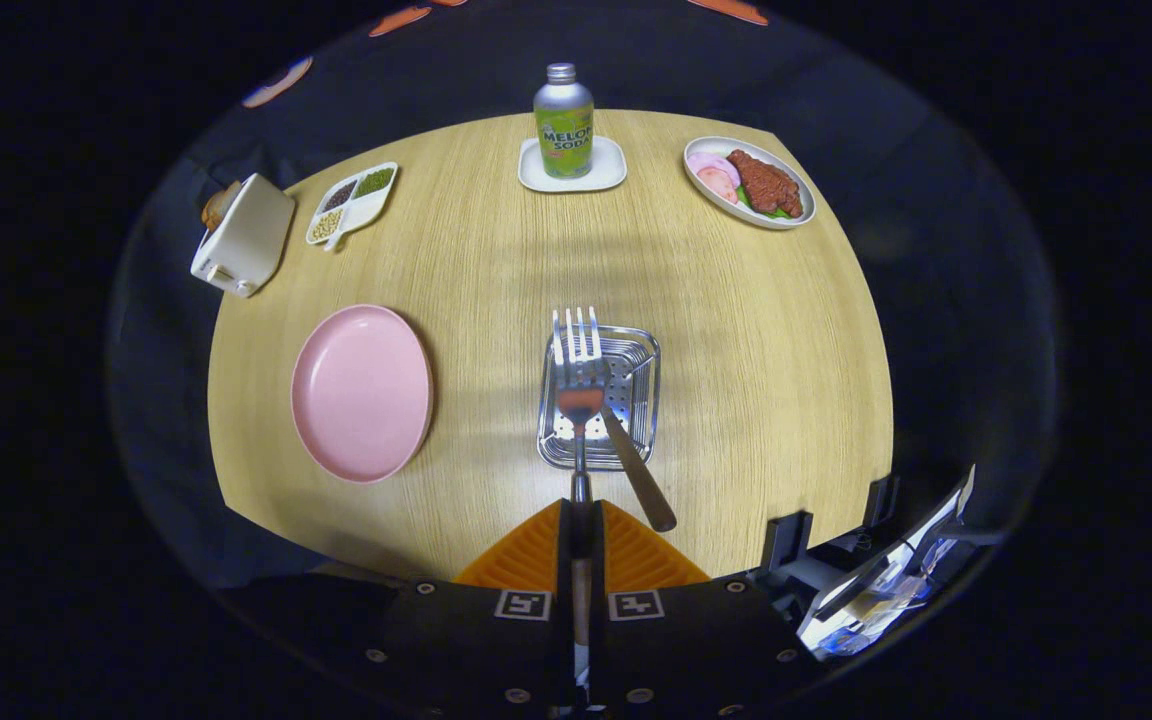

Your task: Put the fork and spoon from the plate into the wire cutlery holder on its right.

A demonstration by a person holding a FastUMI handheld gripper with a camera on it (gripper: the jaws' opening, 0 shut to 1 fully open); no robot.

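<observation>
Both fingers (581,540) pinch a steel fork (579,375) over the square wire holder (636,350); round pink plate (361,392) beside it.

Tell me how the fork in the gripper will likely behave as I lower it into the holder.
The fork, clamped by its handle in the gripper, looks like rigid metal, so it shouldn't flex. Its thin, smooth handle may pivot or slip. Dropped into the wire cutlery holder, it will probably lean like the spoon already does.
</observation>
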